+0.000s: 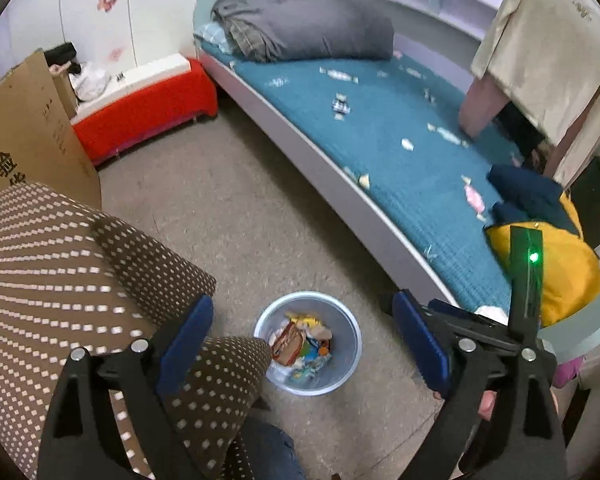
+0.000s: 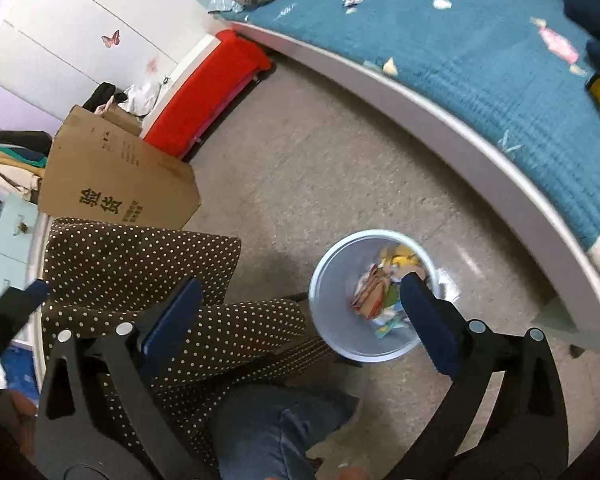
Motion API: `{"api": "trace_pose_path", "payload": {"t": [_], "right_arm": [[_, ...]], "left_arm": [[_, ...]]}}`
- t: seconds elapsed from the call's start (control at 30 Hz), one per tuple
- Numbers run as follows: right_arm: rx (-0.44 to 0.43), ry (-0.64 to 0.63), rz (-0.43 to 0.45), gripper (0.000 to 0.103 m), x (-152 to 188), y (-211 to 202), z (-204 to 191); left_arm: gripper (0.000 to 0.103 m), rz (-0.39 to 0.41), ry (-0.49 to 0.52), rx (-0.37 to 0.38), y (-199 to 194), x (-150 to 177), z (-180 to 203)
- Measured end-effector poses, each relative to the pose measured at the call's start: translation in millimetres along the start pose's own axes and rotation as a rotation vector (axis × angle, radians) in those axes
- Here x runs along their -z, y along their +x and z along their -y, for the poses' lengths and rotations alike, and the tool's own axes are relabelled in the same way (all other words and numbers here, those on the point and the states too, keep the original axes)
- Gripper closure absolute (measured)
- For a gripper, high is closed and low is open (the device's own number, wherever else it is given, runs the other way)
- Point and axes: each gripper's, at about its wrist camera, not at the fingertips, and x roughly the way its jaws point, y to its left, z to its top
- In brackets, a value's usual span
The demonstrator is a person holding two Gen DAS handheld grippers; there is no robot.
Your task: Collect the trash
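Left wrist view
Left gripper [image 1: 302, 340]: fingers spread wide apart, nothing between them; it hangs above the floor and the bin.
Bin [image 1: 342, 376]: pale blue round bin standing on the floor [image 1: 236, 208], already holding wrappers and packets [image 1: 302, 344]; its near-left rim is just beside the dotted cushion [image 1: 80, 272].
Bed [image 1: 400, 148]: teal cover with a white side rail that curves from upper left down to lower right; loose wrappers [image 1: 474, 198] lie scattered over it, well apart from the bin.
Open room: a bare strip of floor runs between the bed rail and the cushion, widening toward the red bench [image 1: 148, 108].
Left edge: a cardboard box [image 1: 28, 136] stands beside the red bench.
Right edge: a yellow bag [image 1: 568, 268] sits at the bed's near end, behind a black part with a green light [image 1: 534, 257].

Right wrist view
Right gripper [image 2: 300, 296]: fingers wide open and empty; the right fingertip [image 2: 414, 284] overlaps the bin's far side in this view.
Bin [image 2: 332, 280]: on the floor [image 2: 320, 152], between the dotted cushion [image 2: 140, 256] and the bed rail [image 2: 440, 120], apart from the rail.
Trash on bed: a pink wrapper [image 2: 558, 44] and smaller pieces lie on the teal cover [image 2: 480, 60].
Lower edge: a leg in blue jeans [image 2: 276, 432] is near the bin.
Left: the cardboard box [image 2: 112, 184] borders the open floor.
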Motion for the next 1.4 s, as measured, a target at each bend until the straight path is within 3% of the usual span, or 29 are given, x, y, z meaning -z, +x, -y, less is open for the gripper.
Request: {"api": "trace_pose_path", "payload": {"t": [0.2,0.47,0.63,0.8,0.97,1.4], "right_arm": [[0.021,-0.060,0.064,0.006,4.2,-41.0,-35.6],[0.017,-0.239,0.176,0.006,30.0,-116.0,-129.3],[-0.024,-0.351,0.244,0.006,56.5,-158.1,-193.4],[-0.051,-0.446,0.294,0.006,85.0,-189.1,-245.3],[-0.074,-0.541,0.349,0.006,115.9,-217.2,-290.8],[-0.116,-0.672,0.485,0.006,167.9,-269.3,-361.9]], "left_arm": [[0.010,0.141,0.028,-0.051,-62.8,4.9,-1.9],[0.009,0.309,-0.031,-0.090,-154.3,30.3,-38.1],[0.009,0.371,-0.049,-0.189,-204.1,49.1,-61.7],[0.009,0.385,-0.107,-0.237,-250.7,67.0,-94.6],[0.009,0.470,-0.150,-0.359,-302.6,89.1,-118.1],[0.005,0.637,-0.260,-0.508,-405.5,147.2,-142.6]]}}
